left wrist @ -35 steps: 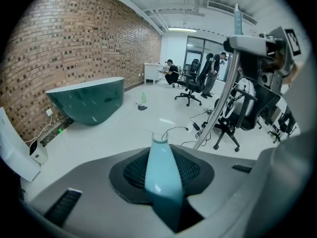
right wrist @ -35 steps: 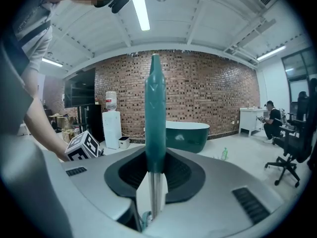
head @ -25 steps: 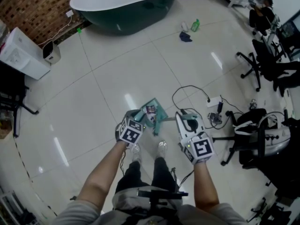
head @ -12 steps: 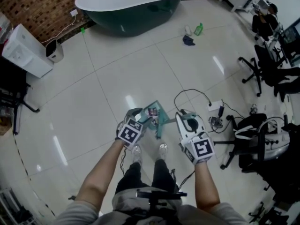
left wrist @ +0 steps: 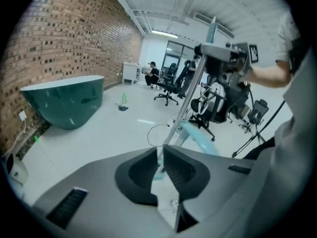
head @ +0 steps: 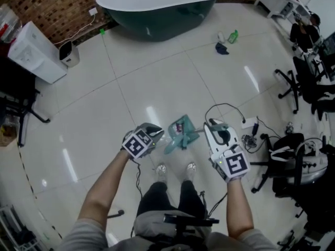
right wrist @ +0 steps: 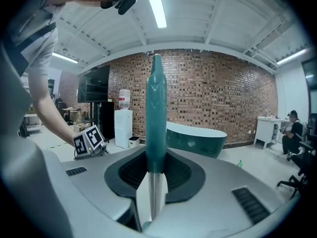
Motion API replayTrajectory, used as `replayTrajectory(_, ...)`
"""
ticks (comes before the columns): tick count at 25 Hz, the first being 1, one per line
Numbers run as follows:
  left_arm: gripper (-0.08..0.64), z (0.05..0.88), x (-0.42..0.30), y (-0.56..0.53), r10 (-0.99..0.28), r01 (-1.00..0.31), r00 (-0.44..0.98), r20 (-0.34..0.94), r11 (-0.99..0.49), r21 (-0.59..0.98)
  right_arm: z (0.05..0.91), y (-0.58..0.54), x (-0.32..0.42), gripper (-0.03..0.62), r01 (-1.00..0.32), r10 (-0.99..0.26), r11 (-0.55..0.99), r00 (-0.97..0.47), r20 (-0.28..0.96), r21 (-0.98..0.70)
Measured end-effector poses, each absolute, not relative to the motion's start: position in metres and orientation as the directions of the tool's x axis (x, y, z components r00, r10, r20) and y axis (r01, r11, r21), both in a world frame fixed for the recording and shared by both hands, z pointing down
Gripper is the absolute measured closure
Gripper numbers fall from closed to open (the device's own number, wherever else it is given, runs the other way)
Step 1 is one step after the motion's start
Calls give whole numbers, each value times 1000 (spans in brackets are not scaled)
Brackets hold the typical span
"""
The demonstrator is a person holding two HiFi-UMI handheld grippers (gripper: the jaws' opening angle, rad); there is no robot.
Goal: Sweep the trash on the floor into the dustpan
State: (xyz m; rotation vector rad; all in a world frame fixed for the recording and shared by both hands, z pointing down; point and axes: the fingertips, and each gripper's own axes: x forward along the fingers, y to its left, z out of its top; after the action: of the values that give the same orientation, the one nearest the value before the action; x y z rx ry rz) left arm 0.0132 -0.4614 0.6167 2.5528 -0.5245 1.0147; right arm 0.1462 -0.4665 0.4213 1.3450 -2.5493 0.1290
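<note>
hand-held gripper [left wrist: 159, 148] jaws closing, nothing between; pole [left wrist: 181, 103] beyond

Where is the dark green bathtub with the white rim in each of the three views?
Head view: dark green bathtub at top centre.
Left gripper view: left side, mid-height.
Right gripper view: just right of the teal handle in the jaws.
Shared landmark: the red brick wall behind it.
</note>
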Motion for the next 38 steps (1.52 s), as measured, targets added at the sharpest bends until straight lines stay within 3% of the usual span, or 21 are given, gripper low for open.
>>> replayTrajectory(1, 546, 630, 9, -461, -200, -437, 653, 731, -888, 147, 421, -468, 142, 514, -820, -799, 571, -539, 267, 52)
replayTrajectory(4, 544, 656, 12, -447, -111, -322, 640, 761, -937, 134, 420, -474, 123, 514, -809, -792, 584, -548, 270, 69)
replayTrajectory(5, 519, 663, 18, -440, -63, -269, 644, 762, -952, 148, 418, -475, 118, 514, -802, -787, 592, -555, 271, 77)
replayTrajectory(8, 344, 682, 34, -421, 77, -107, 619, 781, -978, 180, 412, -477, 103, 514, -778, -768, 621, -581, 268, 93)
replayTrajectory(11, 308, 687, 46, -423, 103, -39, 622, 776, -986, 162, 407, -474, 89, 515, -764, -750, 642, -607, 262, 67)
replayTrajectory(14, 304, 687, 61, -437, 70, -13, 660, 748, -994, 104, 407, -472, 77, 516, -748, -727, 663, -636, 256, 26)
replayTrajectory(20, 301, 672, 95, -438, 118, 110, 711, 694, -992, 57, 405, -466, 72, 515, -752, -728, 658, -648, 224, -37)
replayTrajectory(27, 291, 669, 102, -431, 225, 252, 717, 660, -966, 55, 404, -463, 77, 506, -789, -765, 589, -615, 194, -178)
replayTrajectory(34, 296, 654, 118, -421, 305, 523, 665, 682, -842, -133, 397, -458, 83, 500, -804, -800, 556, -586, 124, -214)
replayTrajectory(38, 311, 656, 123, -415, 375, 558, 669, 642, -824, -99, 397, -458, 91, 499, -813, -817, 533, -567, 106, -235)
